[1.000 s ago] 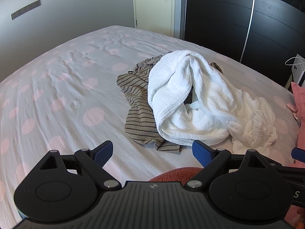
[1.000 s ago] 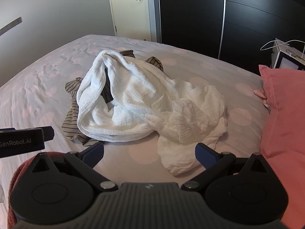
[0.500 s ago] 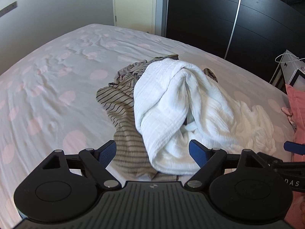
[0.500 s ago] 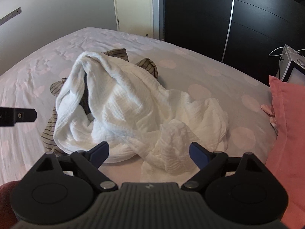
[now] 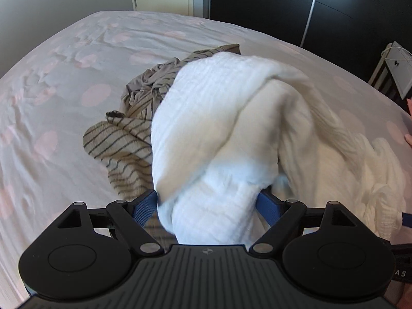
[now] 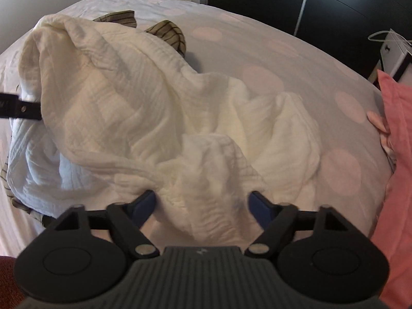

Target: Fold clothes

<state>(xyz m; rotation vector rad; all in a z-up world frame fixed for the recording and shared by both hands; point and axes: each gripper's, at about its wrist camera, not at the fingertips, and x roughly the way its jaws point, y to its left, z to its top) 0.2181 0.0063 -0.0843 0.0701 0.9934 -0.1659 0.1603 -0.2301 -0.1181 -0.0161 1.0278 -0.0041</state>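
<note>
A crumpled white muslin cloth [image 5: 231, 128] lies heaped on the bed over a beige striped garment [image 5: 121, 141]. My left gripper [image 5: 206, 206] is open, its blue pads on either side of the cloth's near left fold. In the right wrist view the same white cloth [image 6: 128, 103] spreads across the middle, with the striped garment [image 6: 170, 33] peeking out behind it. My right gripper [image 6: 202, 203] is open too, with a bunched lower end of the cloth between its fingers. Part of the left gripper's body [image 6: 20, 108] shows at the far left.
The bed [image 5: 64, 77] has a pale sheet with pink dots and bare room to the left. A pink pillow [image 6: 396, 154] lies at the right edge. A dark wardrobe [image 5: 283, 13] and a white box [image 6: 394, 51] stand beyond the bed.
Both grippers have moved forward and down onto the white cloth, which now sits between each pair of fingers. The fingers stand slightly closer together than before.
</note>
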